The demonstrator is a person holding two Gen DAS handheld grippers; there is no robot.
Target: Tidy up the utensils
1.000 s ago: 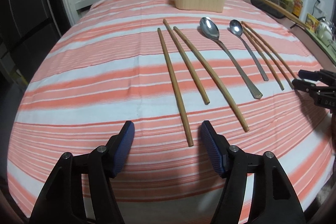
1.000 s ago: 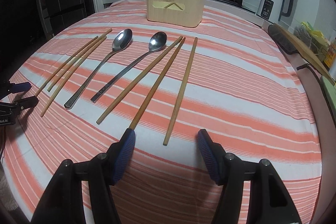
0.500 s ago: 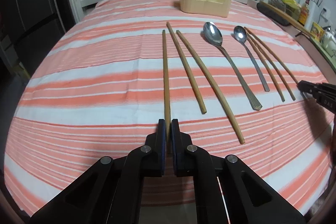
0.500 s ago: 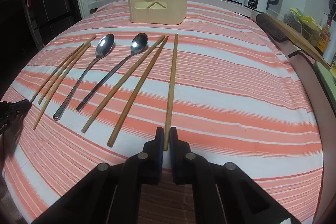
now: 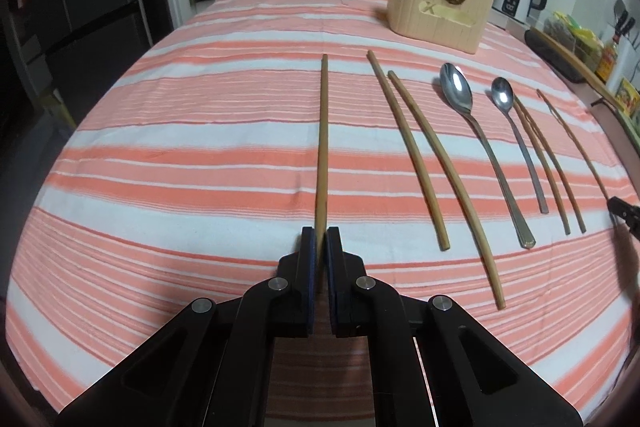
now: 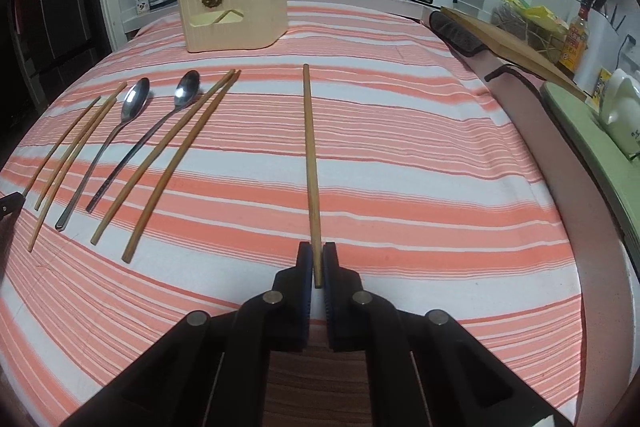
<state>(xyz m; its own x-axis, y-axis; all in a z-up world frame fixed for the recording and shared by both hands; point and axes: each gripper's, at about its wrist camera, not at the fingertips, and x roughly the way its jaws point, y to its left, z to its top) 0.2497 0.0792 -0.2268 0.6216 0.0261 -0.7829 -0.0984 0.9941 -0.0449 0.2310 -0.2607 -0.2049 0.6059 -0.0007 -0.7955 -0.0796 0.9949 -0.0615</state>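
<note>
While both grips hold | left hand-held gripper [image 5: 319,255] clamped on the near end of a wooden chopstick [image 5: 322,147] | right hand-held gripper [image 6: 316,269] clamped on another chopstick [image 6: 310,163] | two spoons [image 5: 472,131] and more chopsticks lie on the striped desk [image 5: 180,147] | beige utensil holder [image 6: 234,15] at the far end

I saw a table with a striped cloth [image 5: 200,155] in orange and white. On the cloth lay two spoons [image 5: 460,95] side by side, two thick chopsticks [image 5: 416,163] beside them, and thin chopsticks [image 5: 552,179] on the other side. A pale wooden box [image 5: 436,15] stood at the far end.
</note>
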